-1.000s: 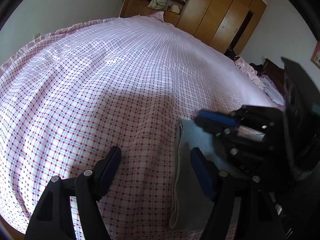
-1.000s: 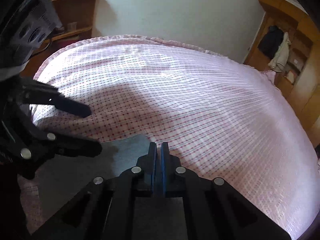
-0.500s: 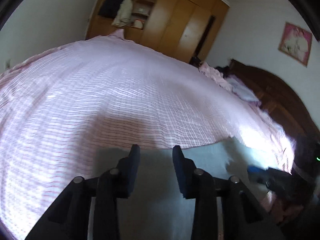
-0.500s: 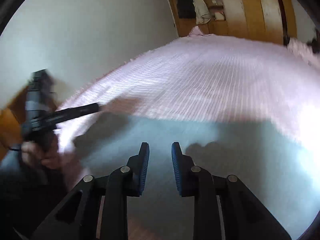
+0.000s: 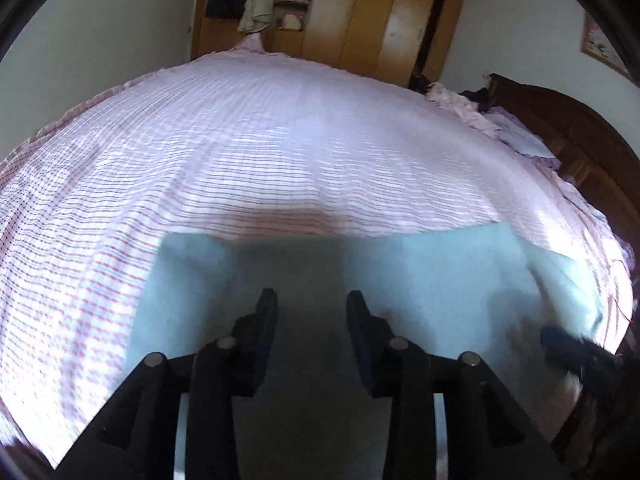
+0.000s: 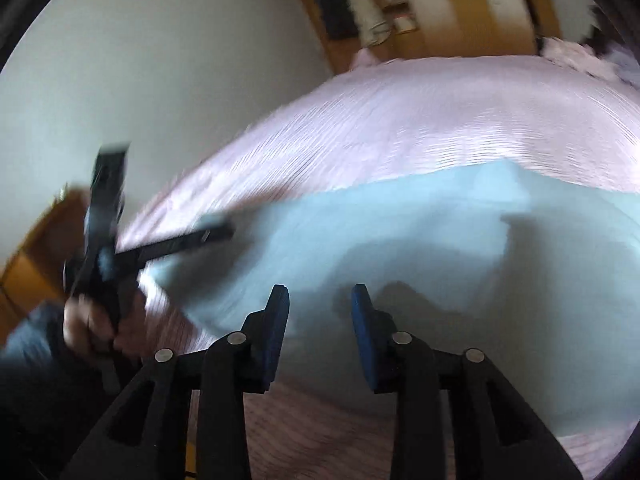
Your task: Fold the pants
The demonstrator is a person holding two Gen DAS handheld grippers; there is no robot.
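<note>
The pale blue-grey pants (image 5: 432, 276) lie flat on the checked pink bedspread (image 5: 280, 140), near its front edge. My left gripper (image 5: 312, 312) hovers over the pants' left half; its jaws are opening and nothing sits between them. In the right wrist view the pants (image 6: 440, 240) spread across the middle, with my right gripper (image 6: 320, 308) above their near edge. Its jaws are opening too, with an empty gap. The left gripper (image 6: 216, 234) shows at the left of that view, held by a hand (image 6: 88, 320). The right gripper's tip (image 5: 560, 338) shows at the right of the left wrist view.
A wooden wardrobe (image 5: 360, 12) with hanging clothes stands beyond the bed. A dark wooden headboard (image 5: 580, 140) and rumpled bedding (image 5: 480, 116) are at the right. A wooden piece of furniture (image 6: 36, 248) stands left of the bed.
Both grippers swung from one end of the folded pants to face along the bed. The right gripper went from shut to parted. The left gripper narrowed, then widened a little. The pants now lie broad beneath both.
</note>
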